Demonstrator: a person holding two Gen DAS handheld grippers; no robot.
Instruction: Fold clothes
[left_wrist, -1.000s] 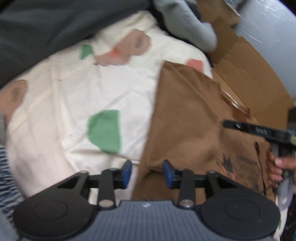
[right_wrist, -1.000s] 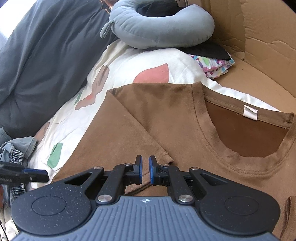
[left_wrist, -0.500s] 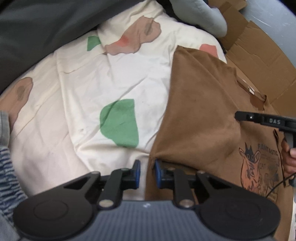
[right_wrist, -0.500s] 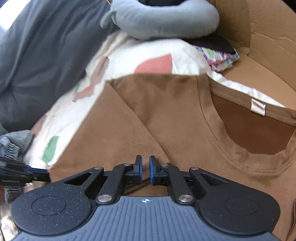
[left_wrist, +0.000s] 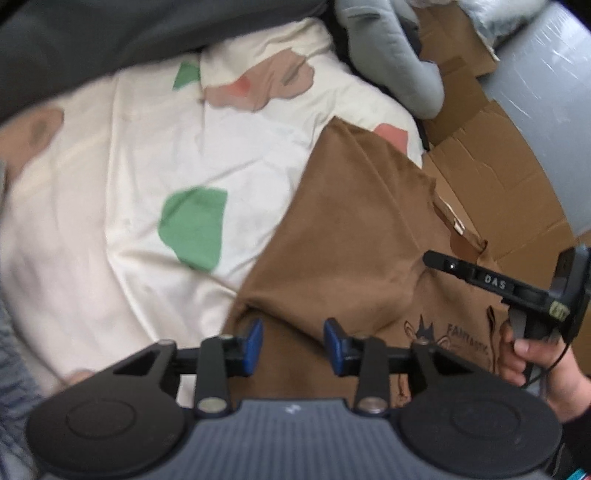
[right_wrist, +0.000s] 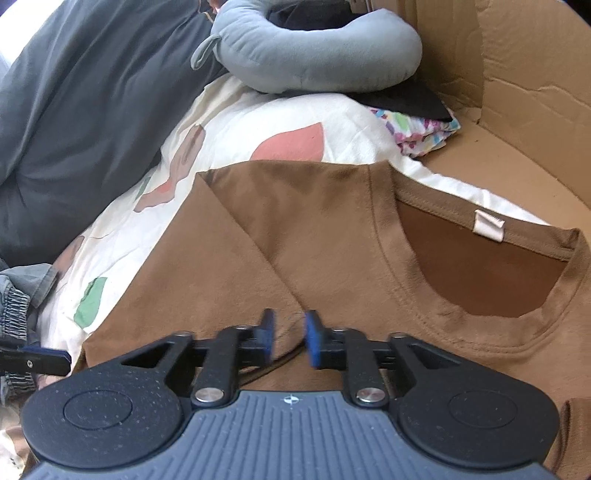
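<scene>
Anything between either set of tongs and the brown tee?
Nothing visible. The left tongs are open right over the brown T-shirt by its folded side edge, and the right tongs are open over the folded-in sleeve. The grey neck pillow lies apart beyond the collar.

Soft even daylight, left wrist view smeared by motion blur, right wrist view sharper, fisheye bending and dark corners at edges.

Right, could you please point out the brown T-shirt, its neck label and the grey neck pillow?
brown T-shirt (right_wrist: 332, 229): right wrist view, on its folded-over shoulder panel.
neck label (right_wrist: 488, 225): right wrist view, label's middle.
grey neck pillow (right_wrist: 317, 55): right wrist view, its curved front.
</scene>
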